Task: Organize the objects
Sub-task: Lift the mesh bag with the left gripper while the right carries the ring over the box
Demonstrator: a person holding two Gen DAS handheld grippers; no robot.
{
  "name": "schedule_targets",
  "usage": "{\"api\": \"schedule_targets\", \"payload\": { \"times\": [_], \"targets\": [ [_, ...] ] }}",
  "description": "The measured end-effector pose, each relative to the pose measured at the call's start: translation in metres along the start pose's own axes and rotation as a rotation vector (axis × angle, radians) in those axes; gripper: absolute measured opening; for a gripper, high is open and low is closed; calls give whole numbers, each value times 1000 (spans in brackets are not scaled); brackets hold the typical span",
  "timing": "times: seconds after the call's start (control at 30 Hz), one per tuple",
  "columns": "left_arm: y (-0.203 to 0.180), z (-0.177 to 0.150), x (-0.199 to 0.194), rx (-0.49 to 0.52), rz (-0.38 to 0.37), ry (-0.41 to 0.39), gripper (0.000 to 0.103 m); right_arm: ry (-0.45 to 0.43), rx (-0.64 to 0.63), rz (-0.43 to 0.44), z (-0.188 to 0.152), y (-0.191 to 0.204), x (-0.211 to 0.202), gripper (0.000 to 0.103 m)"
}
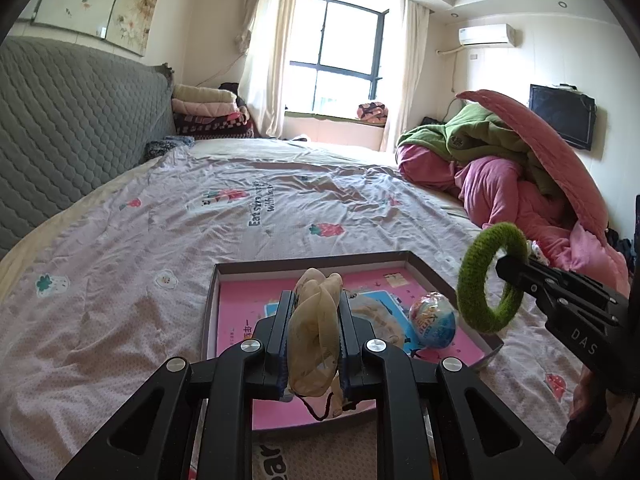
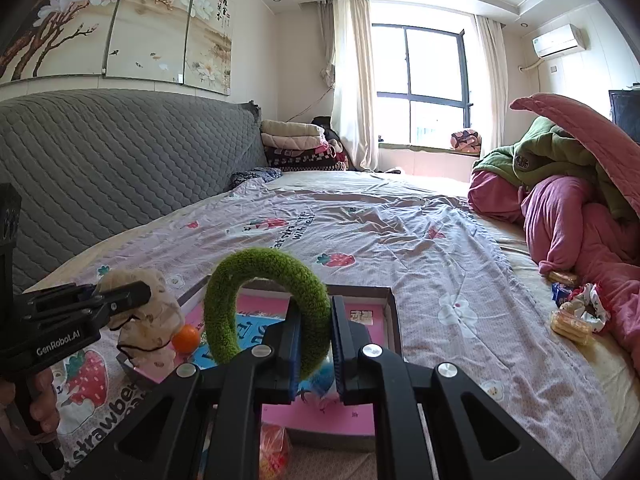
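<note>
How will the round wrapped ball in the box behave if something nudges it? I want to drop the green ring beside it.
The wrapped ball looks round, so it would probably roll across the flat floor of the box until a wall stops it. Its shiny wrapper suggests a slippery surface. The fuzzy green ring, clamped in the right gripper, seems soft, so a nudge should be gentle.

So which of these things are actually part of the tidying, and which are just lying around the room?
Part of the job:
- green fuzzy ring, held by the right gripper
- beige mesh pouch, held by the left gripper
- shallow box with pink lining
- wrapped toy ball in the box
- small orange

Just lying about:
- heaped bedding
- folded blankets
- snack packets
</note>
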State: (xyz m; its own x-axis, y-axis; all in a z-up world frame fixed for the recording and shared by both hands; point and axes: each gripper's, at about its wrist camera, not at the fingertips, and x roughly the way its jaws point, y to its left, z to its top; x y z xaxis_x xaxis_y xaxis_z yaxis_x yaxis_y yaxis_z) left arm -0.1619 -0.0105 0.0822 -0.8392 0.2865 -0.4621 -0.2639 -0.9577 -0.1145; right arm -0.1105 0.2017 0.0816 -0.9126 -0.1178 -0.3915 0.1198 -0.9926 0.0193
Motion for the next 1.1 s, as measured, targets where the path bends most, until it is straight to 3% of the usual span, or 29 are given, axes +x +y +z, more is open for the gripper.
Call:
{"api": "schedule_targets", "payload": {
  "times": [0.73,1.1],
  "targets": [
    [21,14,38,-12,29,21,18,50,-107,14,11,21,53,14],
    [27,7,57,-32,10,81,18,126,-144,15,3,26,75,14]
  ]
}}
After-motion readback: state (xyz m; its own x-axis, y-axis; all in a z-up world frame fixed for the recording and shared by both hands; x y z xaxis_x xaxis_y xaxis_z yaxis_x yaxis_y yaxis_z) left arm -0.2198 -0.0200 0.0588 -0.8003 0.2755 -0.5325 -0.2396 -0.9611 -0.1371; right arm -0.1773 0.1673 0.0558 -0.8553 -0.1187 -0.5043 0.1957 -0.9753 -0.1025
